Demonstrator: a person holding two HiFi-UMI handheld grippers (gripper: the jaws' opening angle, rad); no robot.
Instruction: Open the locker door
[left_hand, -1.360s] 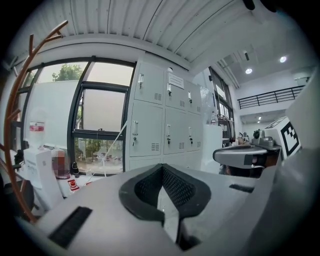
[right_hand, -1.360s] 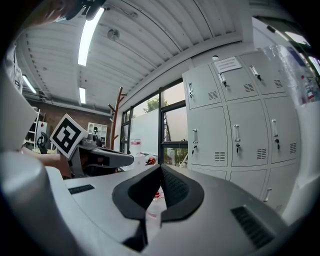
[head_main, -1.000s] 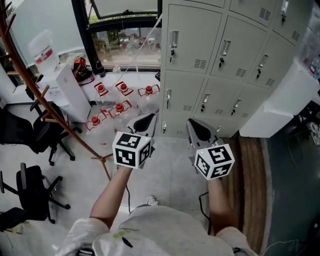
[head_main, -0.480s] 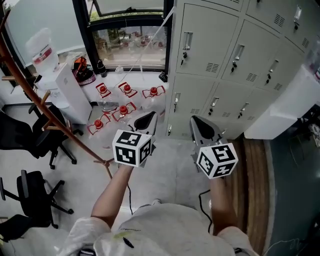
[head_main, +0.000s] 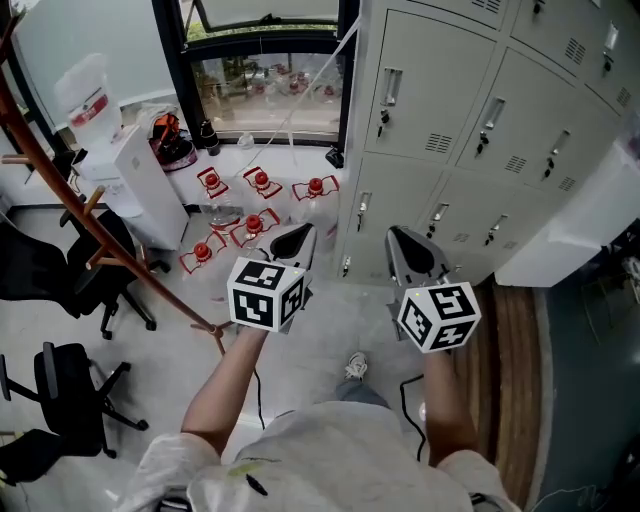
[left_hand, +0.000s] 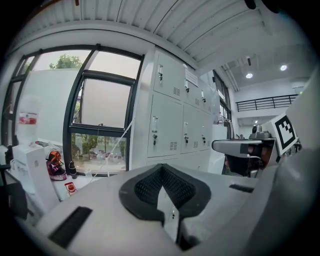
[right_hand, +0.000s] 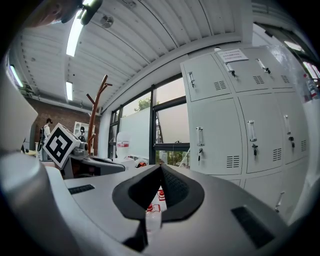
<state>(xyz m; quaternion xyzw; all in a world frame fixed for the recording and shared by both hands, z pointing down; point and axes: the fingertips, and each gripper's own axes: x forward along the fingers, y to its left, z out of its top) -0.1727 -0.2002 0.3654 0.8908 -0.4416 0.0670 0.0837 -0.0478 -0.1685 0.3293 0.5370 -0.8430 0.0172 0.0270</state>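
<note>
- Left gripper (left_hand: 161, 168), right gripper (right_hand: 161, 167): jaws pressed together, empty.
- Right gripper view, not head view: paper notice (right_hand: 235, 55) on top locker (right_hand: 242, 82), print unreadable.
- Head view alone: black chairs (head_main: 60, 378).

Nothing here can be read. The water jug (head_main: 86, 92) at the head view's upper left carries a red label, its print too small. A white notice (right_hand: 233, 54) along the top edge of a top-row locker door (right_hand: 235, 77) shows lines of print, illegible.
</note>
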